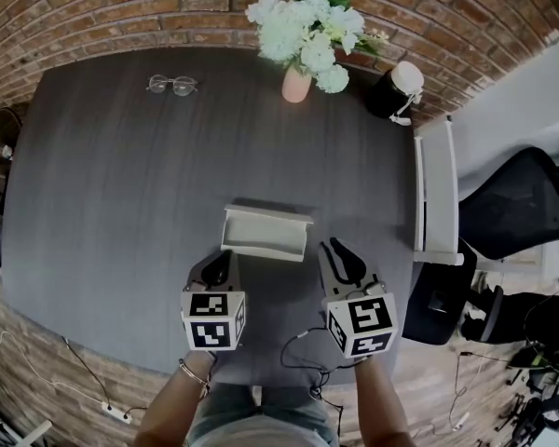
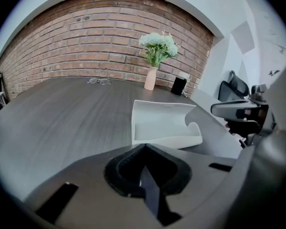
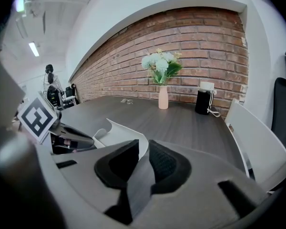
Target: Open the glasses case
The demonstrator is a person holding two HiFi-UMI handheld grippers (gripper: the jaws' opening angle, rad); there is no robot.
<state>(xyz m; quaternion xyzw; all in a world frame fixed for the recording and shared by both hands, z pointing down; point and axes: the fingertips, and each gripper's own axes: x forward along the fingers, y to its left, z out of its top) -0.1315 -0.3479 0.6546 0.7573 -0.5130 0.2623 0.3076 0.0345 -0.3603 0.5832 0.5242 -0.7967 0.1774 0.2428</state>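
Glasses case (image 1: 265, 234): lying open, lid standing up, on dark table (image 1: 121, 203) just beyond both grippers
Left gripper (image 1: 227, 255): jaws pressing together, gripping nothing, beside case front
Right gripper (image 1: 338, 250): jaws standing slightly apart, empty

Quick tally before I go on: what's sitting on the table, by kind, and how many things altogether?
Glasses case: 1
Pair of glasses: 1
Vase of flowers: 1
Black container with a white top: 1
Total: 4
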